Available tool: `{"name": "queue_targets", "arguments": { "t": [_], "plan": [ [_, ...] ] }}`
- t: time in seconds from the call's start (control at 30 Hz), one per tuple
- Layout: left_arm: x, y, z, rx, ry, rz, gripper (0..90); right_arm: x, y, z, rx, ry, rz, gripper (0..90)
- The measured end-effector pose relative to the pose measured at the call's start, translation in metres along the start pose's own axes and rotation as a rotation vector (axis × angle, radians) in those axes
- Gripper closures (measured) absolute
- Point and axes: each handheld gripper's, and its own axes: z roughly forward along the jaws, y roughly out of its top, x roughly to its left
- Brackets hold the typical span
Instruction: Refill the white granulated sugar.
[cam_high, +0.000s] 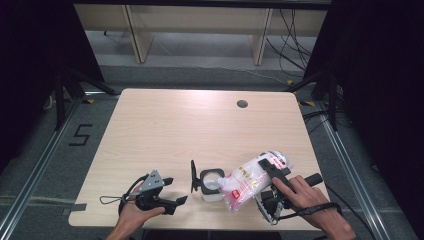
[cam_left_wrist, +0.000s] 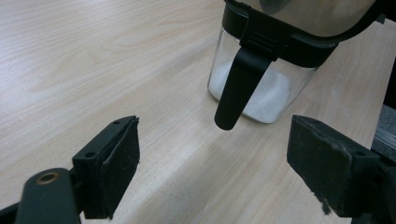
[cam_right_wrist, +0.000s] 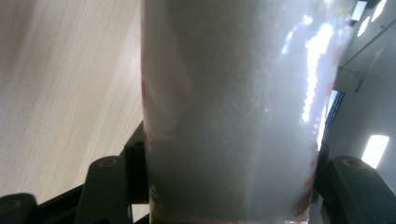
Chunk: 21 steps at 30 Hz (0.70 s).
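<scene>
A clear plastic bag (cam_high: 250, 181) of white granules with red print lies tilted between the jaws of my right gripper (cam_high: 267, 175), which is shut on it. Its lower end points down-left at the opening of a small glass jar (cam_high: 212, 184). The jar has a black rim, and its lid (cam_high: 194, 176) stands flipped up on the left side. In the right gripper view the bag (cam_right_wrist: 233, 116) sits squeezed between both jaws of my right gripper (cam_right_wrist: 229, 186). My left gripper (cam_high: 176, 190) rests left of the jar, open. In the left gripper view my left gripper (cam_left_wrist: 219, 163) holds nothing, and the jar (cam_left_wrist: 275, 88) shows white granules at the bottom and a black latch (cam_left_wrist: 238, 88) hanging down.
The jar stands near the front edge of a light wooden table (cam_high: 200, 125). A round cable hole (cam_high: 242, 104) lies at the back right. Dark curtains and stands flank the table, and wooden furniture legs stand behind it.
</scene>
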Motion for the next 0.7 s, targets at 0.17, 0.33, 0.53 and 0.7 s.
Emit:
{"name": "queue_targets", "arguments": {
  "t": [0.17, 0.33, 0.53, 0.7],
  "plan": [
    [0.0000, -0.0004, 0.0003, -0.002, 0.002, -0.001, 16.7, -0.0006, 0.0006, 0.0009, -0.016, -0.012, 0.008, 41.0],
    [-0.0001, -0.0002, 0.0004, -0.002, 0.001, -0.001, 16.7, 0.0035, -0.0010, 0.0010, -0.012, -0.011, 0.033, 41.0],
    [-0.0003, -0.0005, 0.0008, -0.005, 0.001, 0.000, 16.7, -0.0001, -0.0002, 0.0008, -0.013, -0.024, -0.015, 41.1],
    [0.0001, -0.0005, 0.0000, -0.004, 0.005, -0.007, 16.7, 0.0021, -0.0008, -0.0006, 0.011, -0.009, 0.023, 41.1]
  ]
}}
